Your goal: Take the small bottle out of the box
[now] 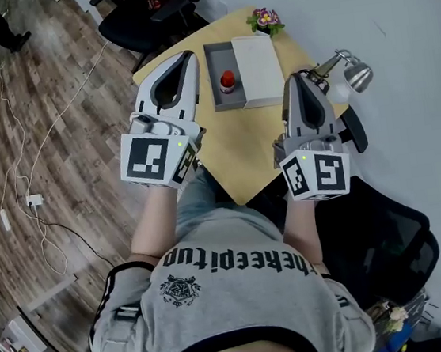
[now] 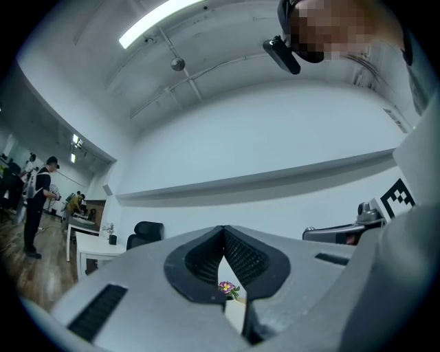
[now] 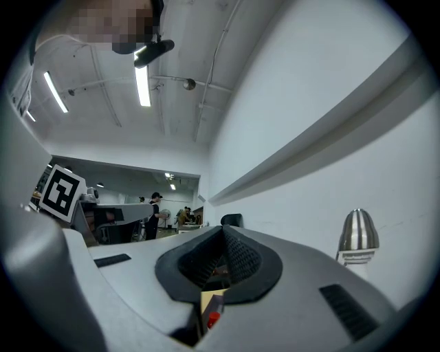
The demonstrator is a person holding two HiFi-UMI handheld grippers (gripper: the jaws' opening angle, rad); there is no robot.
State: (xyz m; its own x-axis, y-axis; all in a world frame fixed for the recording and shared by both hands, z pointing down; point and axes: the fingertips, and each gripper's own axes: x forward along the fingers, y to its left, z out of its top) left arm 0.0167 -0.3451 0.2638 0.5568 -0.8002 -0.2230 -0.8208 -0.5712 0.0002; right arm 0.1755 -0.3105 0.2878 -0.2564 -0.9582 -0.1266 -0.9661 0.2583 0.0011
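Head view: small bottle (image 1: pixel 227 82) stands upright in box (image 1: pixel 216 60), at 4 o'clock from my nearer left gripper (image 1: pixel 187 56); it and right gripper (image 1: pixel 298 79) are closed, empty.

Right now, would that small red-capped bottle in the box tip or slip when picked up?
The small bottle looks light, being tiny within the gray box. It seems to stand upright and narrow, so a sideways nudge could probably tip it.

Small red-capped bottle (image 1: pixel 227 81) upright in open grey box (image 1: pixel 220 56), untouched
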